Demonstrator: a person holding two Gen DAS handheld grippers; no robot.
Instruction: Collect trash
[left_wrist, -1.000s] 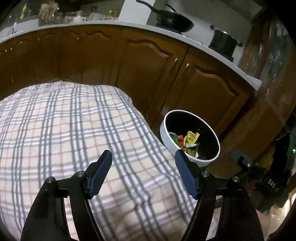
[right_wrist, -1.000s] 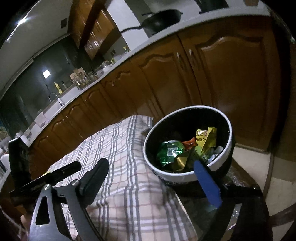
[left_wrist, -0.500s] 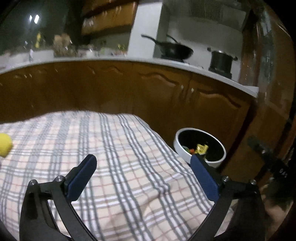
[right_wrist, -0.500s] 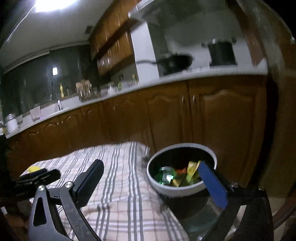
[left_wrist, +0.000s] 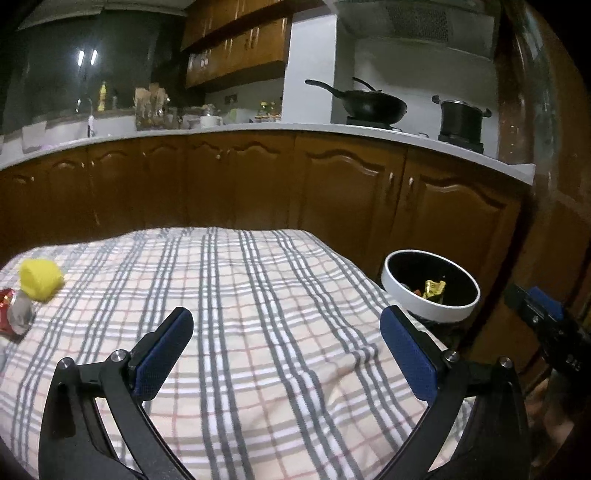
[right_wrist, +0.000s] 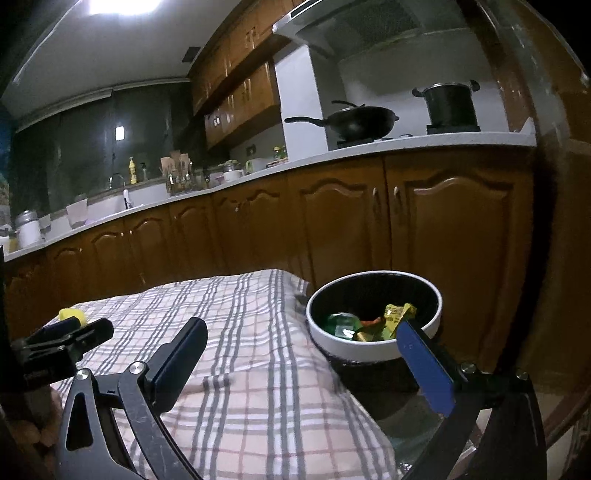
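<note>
A white-rimmed black bin (left_wrist: 430, 309) (right_wrist: 373, 345) stands at the right end of the plaid-covered table (left_wrist: 258, 295) and holds several wrappers, yellow (right_wrist: 397, 314) and green (right_wrist: 343, 325). A yellow crumpled piece (left_wrist: 38, 282) (right_wrist: 72, 314) and a red-and-silver wrapper (left_wrist: 9, 310) lie at the table's far left. My left gripper (left_wrist: 286, 347) is open and empty above the cloth. My right gripper (right_wrist: 301, 360) is open and empty, its right finger in front of the bin.
Brown kitchen cabinets (left_wrist: 295, 192) with a white counter run behind the table, close to its far edge. A wok (left_wrist: 369, 105) and a pot (left_wrist: 461, 120) sit on the stove. The other gripper shows at the edge of each view.
Both grippers have pulled back and tilted up from the bin. The left view has swung left, bringing the yellow piece and red wrapper into sight. Both stay open.
</note>
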